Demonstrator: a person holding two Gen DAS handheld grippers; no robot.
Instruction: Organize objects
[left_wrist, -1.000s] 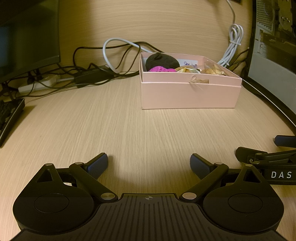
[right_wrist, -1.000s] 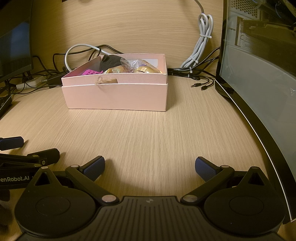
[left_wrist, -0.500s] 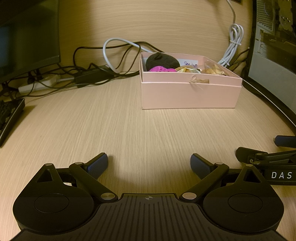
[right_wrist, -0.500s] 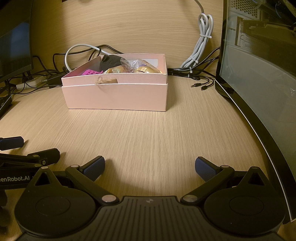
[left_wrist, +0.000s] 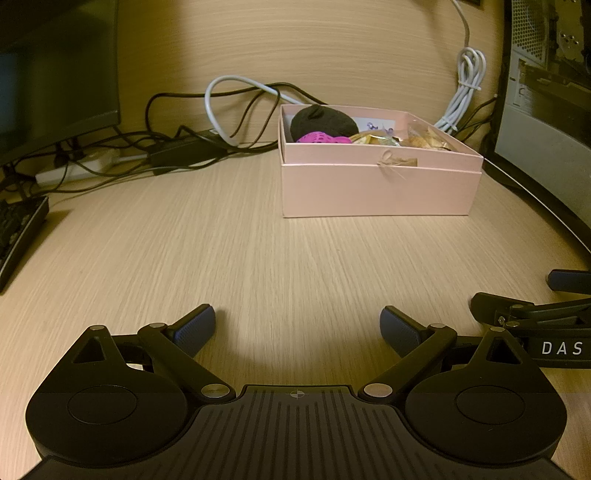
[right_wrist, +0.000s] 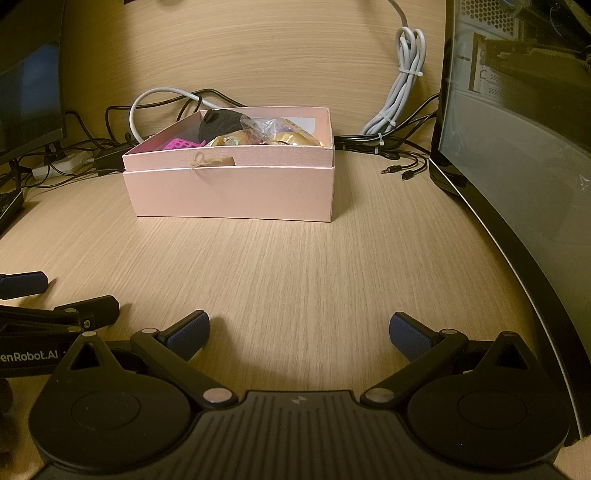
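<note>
A pink open box (left_wrist: 376, 188) (right_wrist: 229, 195) stands on the wooden desk ahead of both grippers. It holds a black rounded object (left_wrist: 323, 122) (right_wrist: 219, 123), a magenta mesh item (left_wrist: 321, 138) (right_wrist: 179, 143) and several clear and gold wrapped packets (left_wrist: 424, 140) (right_wrist: 280, 133). My left gripper (left_wrist: 297, 326) is open and empty, low over the desk, well short of the box. My right gripper (right_wrist: 298, 332) is open and empty, beside the left one. Each gripper shows at the edge of the other's view.
Tangled black and white cables (left_wrist: 229, 110) (right_wrist: 402, 107) and a power strip (left_wrist: 74, 170) lie behind the box. A monitor (left_wrist: 55, 74) and keyboard (left_wrist: 18, 229) are at the left. A computer case (right_wrist: 517, 147) stands along the right.
</note>
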